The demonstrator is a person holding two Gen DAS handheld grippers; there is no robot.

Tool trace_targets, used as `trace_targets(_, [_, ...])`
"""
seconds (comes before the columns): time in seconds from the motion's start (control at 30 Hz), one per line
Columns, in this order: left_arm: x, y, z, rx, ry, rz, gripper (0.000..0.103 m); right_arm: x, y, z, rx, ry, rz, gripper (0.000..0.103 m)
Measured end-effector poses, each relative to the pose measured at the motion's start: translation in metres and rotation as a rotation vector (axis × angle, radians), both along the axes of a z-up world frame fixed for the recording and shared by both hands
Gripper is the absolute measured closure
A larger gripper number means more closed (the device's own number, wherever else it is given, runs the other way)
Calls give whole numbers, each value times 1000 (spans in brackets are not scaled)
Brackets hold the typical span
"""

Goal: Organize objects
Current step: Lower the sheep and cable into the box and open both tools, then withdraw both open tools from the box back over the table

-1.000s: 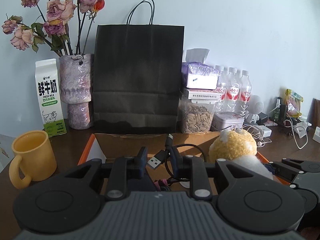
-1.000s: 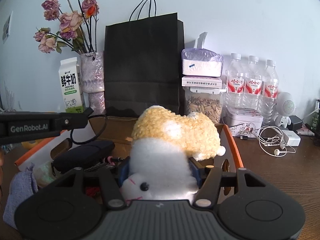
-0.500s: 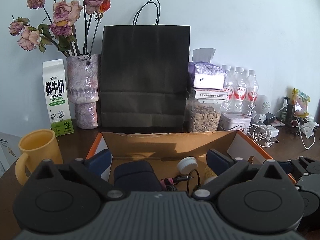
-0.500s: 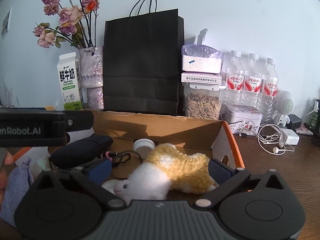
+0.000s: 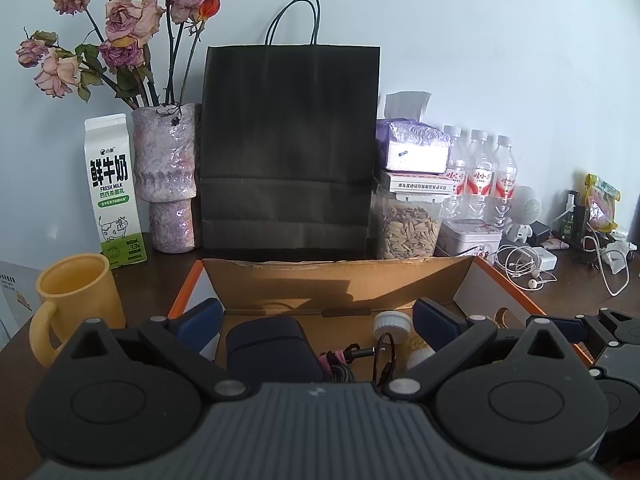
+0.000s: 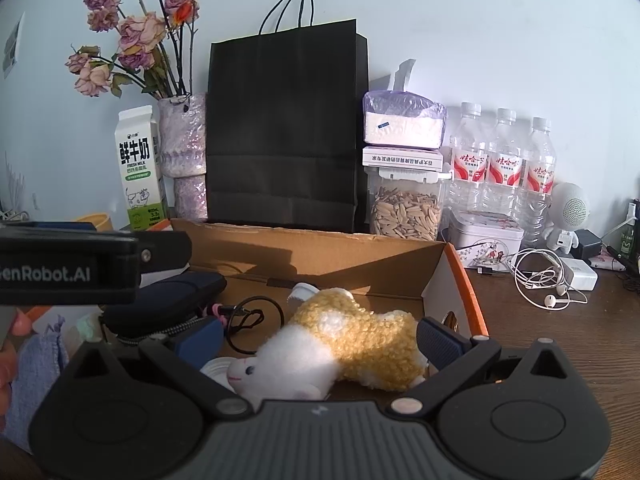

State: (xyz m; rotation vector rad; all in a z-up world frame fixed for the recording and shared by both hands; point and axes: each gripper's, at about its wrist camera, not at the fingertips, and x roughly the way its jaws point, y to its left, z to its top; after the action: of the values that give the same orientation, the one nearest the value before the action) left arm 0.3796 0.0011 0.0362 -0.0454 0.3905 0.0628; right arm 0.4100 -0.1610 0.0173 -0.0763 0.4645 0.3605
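The plush toy [image 6: 340, 344] now lies on its side on the floor of the cardboard box [image 6: 320, 252], just ahead of the right gripper [image 6: 320, 340], whose jaws have just been opening and stand wide apart, the toy between them but no longer pressed. A second ago it was clamped and lifted. The cable [image 5: 382, 354], held a second ago by the left gripper [image 5: 316, 320], rests in the box beside a dark case [image 5: 266, 340]; those jaws have also just been opening, nothing gripped. Both drops look complete. A yellow mug [image 5: 76, 300] left of the left gripper is still outside.
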Motion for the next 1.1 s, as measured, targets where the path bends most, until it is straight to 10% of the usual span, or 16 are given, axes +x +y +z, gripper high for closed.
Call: trace_targets(1.1, [-72, 5, 16, -32, -41, -11, 0, -68, -23, 21, 14, -79, -16, 0])
